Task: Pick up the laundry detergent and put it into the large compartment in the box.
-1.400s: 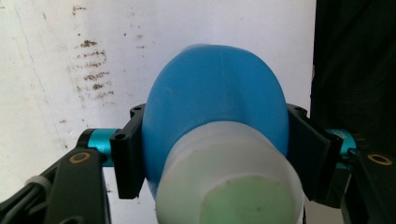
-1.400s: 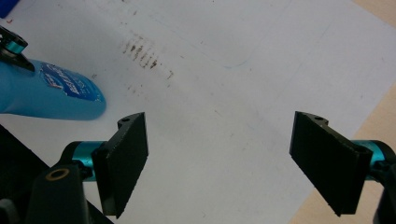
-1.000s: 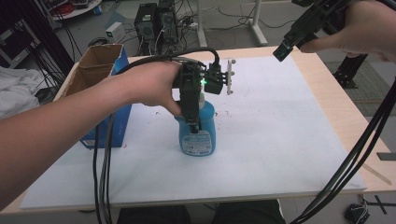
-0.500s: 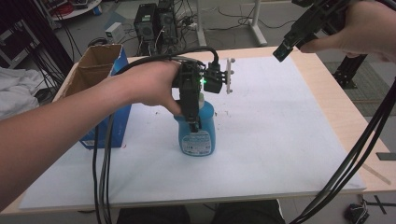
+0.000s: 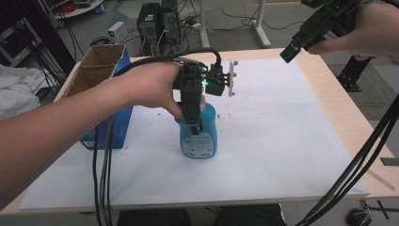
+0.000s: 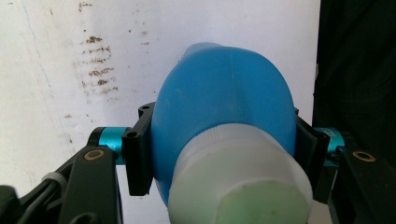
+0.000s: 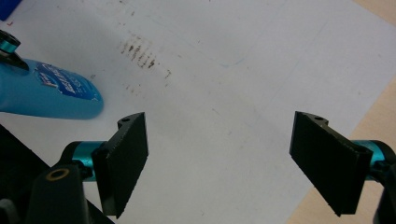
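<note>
Standing upright, blue bottle (image 5: 198,134), clamped by left gripper (image 5: 193,123)

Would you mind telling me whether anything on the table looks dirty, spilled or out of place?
The white sheet has brown smudges near the blue bottle, like dried marks, not a fresh spill. The bottle stands upright in the left gripper.

Left gripper (image 5: 195,123) clamped (downward); right gripper (image 7: 219,163) agape.
</note>
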The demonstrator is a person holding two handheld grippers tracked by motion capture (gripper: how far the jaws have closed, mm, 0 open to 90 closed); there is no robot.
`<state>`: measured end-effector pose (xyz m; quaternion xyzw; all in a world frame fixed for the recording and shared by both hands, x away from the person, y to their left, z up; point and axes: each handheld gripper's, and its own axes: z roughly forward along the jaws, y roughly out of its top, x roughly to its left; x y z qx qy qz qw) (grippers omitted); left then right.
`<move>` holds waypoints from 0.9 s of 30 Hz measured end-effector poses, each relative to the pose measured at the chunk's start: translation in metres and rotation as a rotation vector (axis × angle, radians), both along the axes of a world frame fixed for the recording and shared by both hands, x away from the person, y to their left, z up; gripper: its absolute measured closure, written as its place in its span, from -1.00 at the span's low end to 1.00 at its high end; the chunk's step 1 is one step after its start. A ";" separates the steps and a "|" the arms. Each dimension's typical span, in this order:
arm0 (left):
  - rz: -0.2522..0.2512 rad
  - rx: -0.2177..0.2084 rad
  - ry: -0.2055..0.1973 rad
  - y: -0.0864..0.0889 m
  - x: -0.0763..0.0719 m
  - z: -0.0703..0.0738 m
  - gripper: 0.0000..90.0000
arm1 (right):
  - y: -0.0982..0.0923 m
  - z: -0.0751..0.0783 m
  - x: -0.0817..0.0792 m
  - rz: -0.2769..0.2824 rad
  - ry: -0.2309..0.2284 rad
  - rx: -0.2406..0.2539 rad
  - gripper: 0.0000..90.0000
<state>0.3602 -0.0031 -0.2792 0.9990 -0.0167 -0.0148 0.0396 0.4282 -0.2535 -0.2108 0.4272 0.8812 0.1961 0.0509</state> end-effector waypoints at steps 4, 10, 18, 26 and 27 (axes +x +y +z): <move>0.019 -0.012 -0.001 0.005 0.000 0.010 -0.16 | -0.001 -0.001 0.001 0.000 0.005 0.000 -0.58; 0.047 -0.028 -0.014 0.015 -0.001 0.029 -0.16 | 0.001 -0.003 0.004 0.006 0.013 -0.001 -0.58; 0.117 -0.043 -0.019 0.034 0.004 0.063 -0.16 | 0.001 -0.004 0.007 0.002 0.023 0.003 -0.58; 0.208 -0.075 -0.033 0.056 0.009 0.098 -0.16 | 0.000 -0.005 0.012 -0.002 0.036 0.011 -0.58; 0.218 -0.078 -0.030 0.060 0.010 0.103 -0.16 | 0.001 -0.006 0.013 -0.001 0.037 0.012 -0.58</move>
